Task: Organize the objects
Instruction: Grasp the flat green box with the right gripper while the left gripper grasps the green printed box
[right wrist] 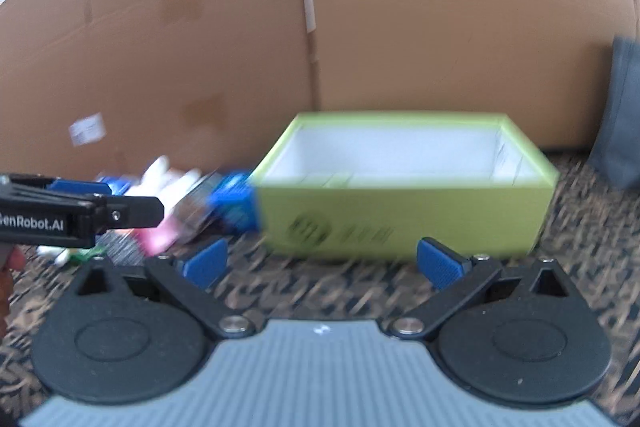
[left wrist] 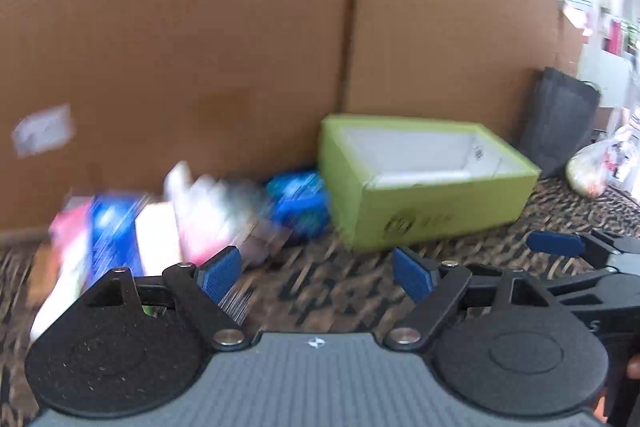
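Observation:
A lime-green open box (left wrist: 428,183) with a white inside stands on the patterned carpet against a cardboard wall; it also shows in the right wrist view (right wrist: 404,187). Left of it lies a blurred pile of small packages (left wrist: 160,223), pink, white and blue, with a blue packet (left wrist: 300,203) touching the box. The pile also shows in the right wrist view (right wrist: 176,203). My left gripper (left wrist: 318,275) is open and empty, low over the carpet in front of the pile. My right gripper (right wrist: 322,265) is open and empty in front of the box.
Large cardboard boxes (left wrist: 200,27) form a wall behind everything. A dark bag (left wrist: 560,119) and a white plastic bag (left wrist: 592,167) stand right of the green box. The left gripper's side (right wrist: 80,211) shows at the left of the right wrist view.

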{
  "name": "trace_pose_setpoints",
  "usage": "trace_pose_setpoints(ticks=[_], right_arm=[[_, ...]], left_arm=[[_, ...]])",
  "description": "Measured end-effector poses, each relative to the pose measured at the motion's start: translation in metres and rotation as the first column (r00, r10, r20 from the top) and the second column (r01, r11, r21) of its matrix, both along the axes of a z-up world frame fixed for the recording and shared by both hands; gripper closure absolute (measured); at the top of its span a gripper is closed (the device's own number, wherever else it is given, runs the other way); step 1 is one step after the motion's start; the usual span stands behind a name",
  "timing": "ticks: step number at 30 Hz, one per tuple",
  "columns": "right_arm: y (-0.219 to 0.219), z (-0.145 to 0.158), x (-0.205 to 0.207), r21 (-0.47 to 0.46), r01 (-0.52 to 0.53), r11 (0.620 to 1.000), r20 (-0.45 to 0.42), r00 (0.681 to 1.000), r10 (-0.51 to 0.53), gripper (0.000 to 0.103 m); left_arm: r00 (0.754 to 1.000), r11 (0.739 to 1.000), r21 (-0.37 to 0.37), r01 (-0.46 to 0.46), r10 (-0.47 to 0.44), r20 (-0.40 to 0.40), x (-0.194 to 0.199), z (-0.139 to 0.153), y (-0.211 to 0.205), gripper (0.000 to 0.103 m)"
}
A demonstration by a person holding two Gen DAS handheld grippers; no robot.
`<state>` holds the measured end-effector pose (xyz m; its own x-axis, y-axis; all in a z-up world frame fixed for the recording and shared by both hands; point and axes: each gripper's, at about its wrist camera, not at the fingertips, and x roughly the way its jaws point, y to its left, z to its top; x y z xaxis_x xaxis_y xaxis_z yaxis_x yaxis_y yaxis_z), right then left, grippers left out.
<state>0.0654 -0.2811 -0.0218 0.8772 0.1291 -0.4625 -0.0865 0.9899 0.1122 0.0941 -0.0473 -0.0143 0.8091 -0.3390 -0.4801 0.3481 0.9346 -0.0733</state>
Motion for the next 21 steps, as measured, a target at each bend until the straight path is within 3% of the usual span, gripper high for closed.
trace_pose_setpoints(ticks=[4, 9, 15, 16, 18, 21], right_arm=[[0.042, -0.028, -0.019, -0.020, -0.095, 0.995, -0.076, 0.993, 0.093, 0.000], [0.104, -0.044, -0.037, -0.058, -0.224, 0.973, -0.127, 0.968, 0.216, 0.000], [0.132, -0.054, -0.037, -0.154, -0.182, 0.971, -0.146, 0.976, 0.159, 0.001], [0.131, -0.055, -0.037, -0.153, -0.165, 0.974, -0.149, 0.979, 0.143, 0.005], [0.126, -0.055, -0.037, -0.124, -0.145, 0.982, -0.158, 0.980, 0.125, 0.042], [0.121, -0.058, -0.036, -0.097, -0.128, 0.987, -0.167, 0.980, 0.110, 0.042]], left_arm=[[0.988, 0.990, -0.018, -0.140, 0.139, -0.066, -0.019, -0.026, 0.047, 0.017], [0.972, 0.973, -0.005, -0.230, 0.229, -0.061, -0.030, -0.031, 0.084, 0.017], [0.964, 0.964, 0.019, -0.266, 0.266, -0.024, -0.016, -0.035, 0.097, 0.017], [0.962, 0.962, 0.021, -0.273, 0.273, -0.024, -0.010, -0.038, 0.098, 0.017], [0.961, 0.961, 0.022, -0.276, 0.276, -0.017, 0.001, -0.042, 0.100, 0.017], [0.963, 0.961, 0.060, -0.271, 0.270, 0.023, 0.016, -0.044, 0.097, 0.017]])
